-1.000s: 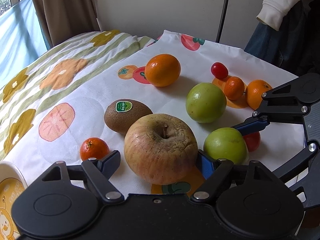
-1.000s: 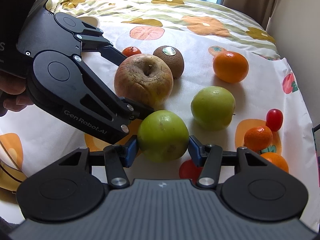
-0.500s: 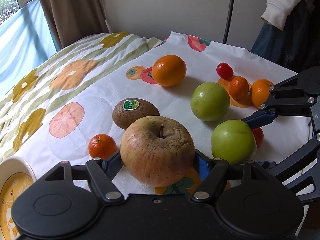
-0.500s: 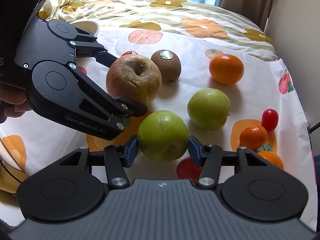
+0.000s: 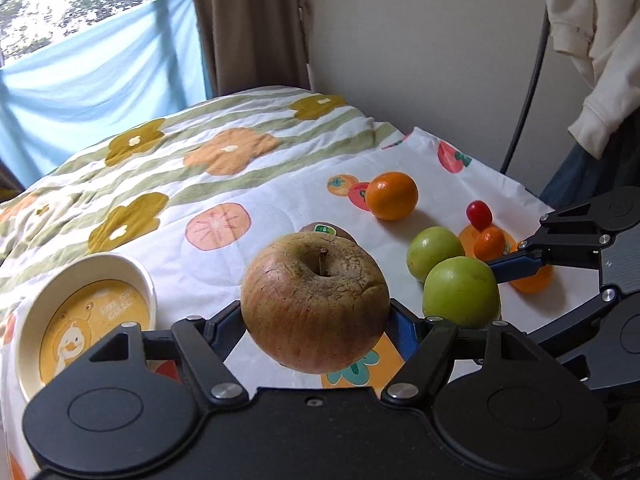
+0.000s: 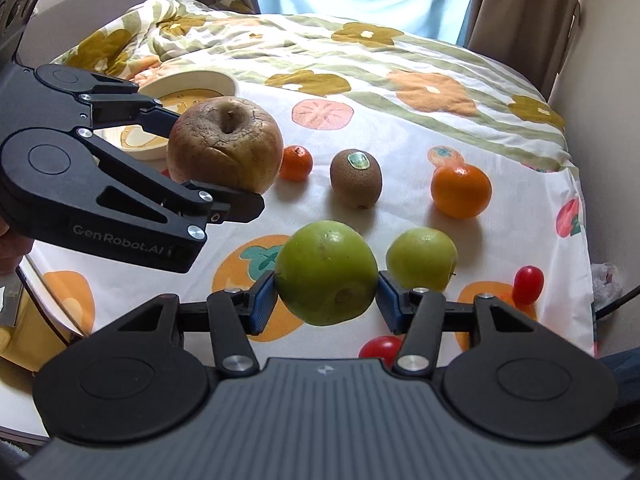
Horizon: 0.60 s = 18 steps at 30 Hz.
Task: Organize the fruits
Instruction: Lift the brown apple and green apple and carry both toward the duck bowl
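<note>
My left gripper (image 5: 316, 322) is shut on a large wrinkled red-brown apple (image 5: 315, 305) and holds it above the cloth; it also shows in the right wrist view (image 6: 223, 145). My right gripper (image 6: 326, 294) is shut on a green apple (image 6: 326, 277), lifted off the cloth, seen too in the left wrist view (image 5: 461, 291). A second green apple (image 6: 422, 258), a kiwi (image 6: 356, 178), a large orange (image 6: 461, 190), a small tangerine (image 6: 295, 162) and a cherry tomato (image 6: 528, 284) lie on the cloth.
A cream bowl with a yellow duck picture (image 5: 28, 316) stands at the left, also behind the left gripper in the right wrist view (image 6: 192, 84). Another red tomato (image 6: 380, 348) lies under my right gripper. A wall and curtains bound the far side.
Both grippers have risen with their apples, off the cloth. The left gripper has swung left, bringing the bowl into view.
</note>
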{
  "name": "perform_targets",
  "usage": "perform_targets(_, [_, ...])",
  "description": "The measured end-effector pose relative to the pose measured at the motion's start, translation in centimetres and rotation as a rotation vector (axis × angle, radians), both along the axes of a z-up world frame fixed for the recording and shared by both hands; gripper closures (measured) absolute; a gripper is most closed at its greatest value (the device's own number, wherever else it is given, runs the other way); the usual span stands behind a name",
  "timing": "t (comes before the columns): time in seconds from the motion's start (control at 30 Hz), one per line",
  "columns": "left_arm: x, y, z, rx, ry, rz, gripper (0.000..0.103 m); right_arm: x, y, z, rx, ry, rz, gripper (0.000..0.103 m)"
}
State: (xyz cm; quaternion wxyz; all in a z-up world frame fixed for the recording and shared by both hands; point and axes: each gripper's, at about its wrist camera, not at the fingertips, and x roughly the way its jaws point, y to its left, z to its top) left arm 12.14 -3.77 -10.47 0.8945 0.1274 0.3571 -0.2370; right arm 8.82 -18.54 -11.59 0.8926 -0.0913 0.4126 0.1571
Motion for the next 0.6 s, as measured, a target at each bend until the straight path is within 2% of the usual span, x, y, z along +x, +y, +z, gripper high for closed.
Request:
perform_targets(0.33, [-3.1,3.3,3.7,-0.027,-0.051,0.266,0.026,0.1,2.1,4.1,0.013,-0.066,0.144,0.035])
perform_targets(0.6, [-2.5,8.2,4.8,0.001,-0.082,0.409,0.026,2.6,6.0,6.2,0.030,-0.094,0.200,0.035])
